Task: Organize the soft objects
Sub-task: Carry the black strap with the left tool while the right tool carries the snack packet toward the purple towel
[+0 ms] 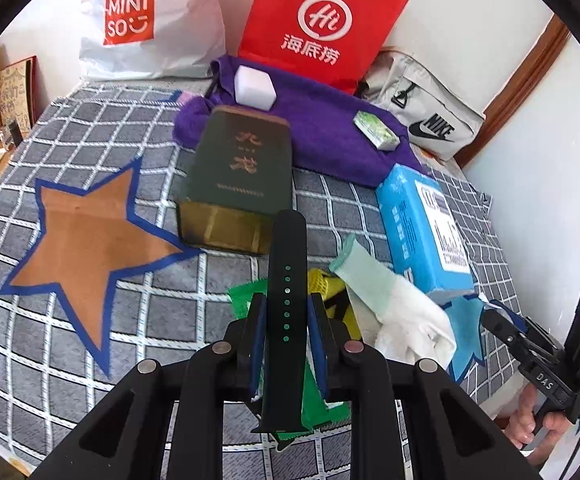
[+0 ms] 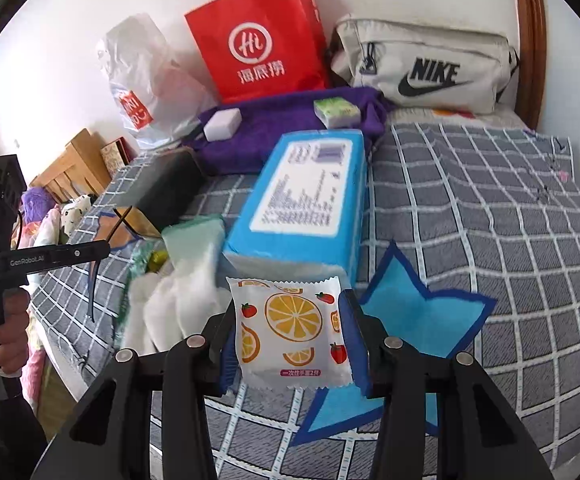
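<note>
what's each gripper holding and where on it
Left gripper: black watch strap, pinched mid-length. Right gripper: fruit-print packet, gripped by its side edges.

Both wrist views look steeply down at the bed, sharing the blue tissue pack [image 1: 424,228] [image 2: 302,196].

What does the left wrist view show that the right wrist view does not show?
Only the left wrist view: the brown star on the cover, and the left gripper shut on a black strap.

Only the right wrist view: the right gripper gripping a fruit-print packet.

Both: red bag, purple towel, blue pack, white glove, Nike bag, blue star.
</note>
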Demonstrator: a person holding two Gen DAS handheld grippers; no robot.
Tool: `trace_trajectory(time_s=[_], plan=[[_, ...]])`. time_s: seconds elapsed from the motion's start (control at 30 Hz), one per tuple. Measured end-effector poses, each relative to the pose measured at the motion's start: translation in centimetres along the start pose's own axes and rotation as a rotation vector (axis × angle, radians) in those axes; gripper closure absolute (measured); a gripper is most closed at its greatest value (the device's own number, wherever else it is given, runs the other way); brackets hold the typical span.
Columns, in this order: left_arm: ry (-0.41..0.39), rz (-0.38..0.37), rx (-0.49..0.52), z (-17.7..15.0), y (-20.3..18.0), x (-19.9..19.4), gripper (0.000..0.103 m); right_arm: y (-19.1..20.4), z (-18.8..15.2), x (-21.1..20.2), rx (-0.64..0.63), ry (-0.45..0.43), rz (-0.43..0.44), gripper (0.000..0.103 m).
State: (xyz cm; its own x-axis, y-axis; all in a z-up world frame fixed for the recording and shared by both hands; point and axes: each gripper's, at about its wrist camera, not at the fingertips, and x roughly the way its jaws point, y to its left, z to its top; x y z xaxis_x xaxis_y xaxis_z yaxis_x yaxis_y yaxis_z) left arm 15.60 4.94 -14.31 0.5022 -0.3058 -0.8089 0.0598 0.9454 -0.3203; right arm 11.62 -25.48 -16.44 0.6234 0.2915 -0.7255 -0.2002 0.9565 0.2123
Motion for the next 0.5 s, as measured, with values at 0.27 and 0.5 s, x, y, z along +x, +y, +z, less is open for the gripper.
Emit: trace_trajectory(time_s=[0.27,0.5], plan=[[-0.043,0.02,-0.009,2.6,0.7,-1.5,0.083,1.2,3.4,-0.8,-0.037,-0.041,-0.008,0.058],[-0.077,0.024,-0.006,5.1,0.5,-2.5,0.083,2.0,6.5,-0.9,-0.059,-0.069,-0.013,0.058]])
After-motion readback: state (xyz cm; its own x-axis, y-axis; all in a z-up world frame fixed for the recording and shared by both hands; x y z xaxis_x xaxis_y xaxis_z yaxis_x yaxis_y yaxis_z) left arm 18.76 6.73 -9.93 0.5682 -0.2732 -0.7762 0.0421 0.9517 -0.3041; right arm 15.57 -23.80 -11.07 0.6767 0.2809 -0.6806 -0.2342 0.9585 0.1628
